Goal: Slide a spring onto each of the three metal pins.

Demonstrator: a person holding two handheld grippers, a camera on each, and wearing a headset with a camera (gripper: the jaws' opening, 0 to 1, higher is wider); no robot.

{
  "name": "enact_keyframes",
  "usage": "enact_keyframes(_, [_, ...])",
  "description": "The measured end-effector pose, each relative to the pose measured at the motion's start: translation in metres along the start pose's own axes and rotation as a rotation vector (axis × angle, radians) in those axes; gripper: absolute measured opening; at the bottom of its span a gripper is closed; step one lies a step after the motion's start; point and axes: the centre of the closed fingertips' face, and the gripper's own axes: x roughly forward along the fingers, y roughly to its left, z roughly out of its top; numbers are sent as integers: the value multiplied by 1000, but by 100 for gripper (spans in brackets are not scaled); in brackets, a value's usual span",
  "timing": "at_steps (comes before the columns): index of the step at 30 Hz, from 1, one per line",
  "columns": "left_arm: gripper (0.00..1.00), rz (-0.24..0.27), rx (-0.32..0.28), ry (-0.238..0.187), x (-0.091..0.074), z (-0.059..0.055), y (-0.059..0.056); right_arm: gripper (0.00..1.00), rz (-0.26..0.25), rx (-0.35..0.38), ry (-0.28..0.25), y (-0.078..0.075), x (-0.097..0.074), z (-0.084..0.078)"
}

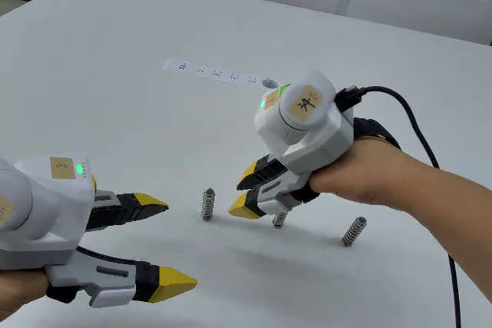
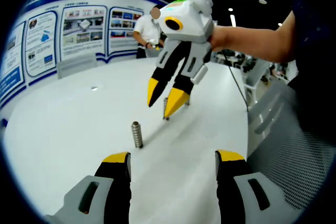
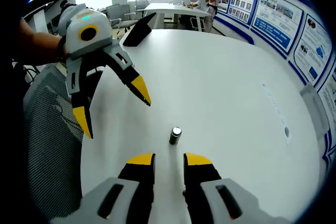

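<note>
At the left of the white table (image 1: 115, 51), by its near side, the left gripper (image 1: 165, 243) hovers with its yellow-tipped jaws wide apart and nothing between them. It points toward the middle of the table.

Just past its tips, well in from every edge, the left spring (image 1: 207, 203) stands upright on the table. The right gripper view shows it from above with a round metal top. It stands a short way ahead of that gripper's jaws and touches neither one.

To its right, a hand (image 1: 369, 170) holds the right gripper (image 1: 246, 190) angled down over the table. Its jaws are a narrow gap apart and grip nothing. Its lower tip is close above the table between the left spring and the middle spring (image 1: 280, 219). The middle spring stands upright, partly hidden under the gripper body.

Further right, the right spring (image 1: 354, 231) leans to one side, clear of both grippers. Whether a pin runs through it cannot be told.

A white power strip (image 1: 219, 73) lies flat toward the far edge. A black cable (image 1: 419, 132) runs from the right gripper off toward the right edge.
</note>
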Motion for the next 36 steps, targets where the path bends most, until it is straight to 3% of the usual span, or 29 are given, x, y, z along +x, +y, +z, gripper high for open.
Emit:
enact_keyframes(15, [68, -5, 17, 0, -2, 5, -6, 25, -55, 96, -84, 24, -28, -27])
enact_keyframes(36, [71, -9, 14, 14, -4, 4, -15, 29, -146, 233, -160, 37, -64, -75])
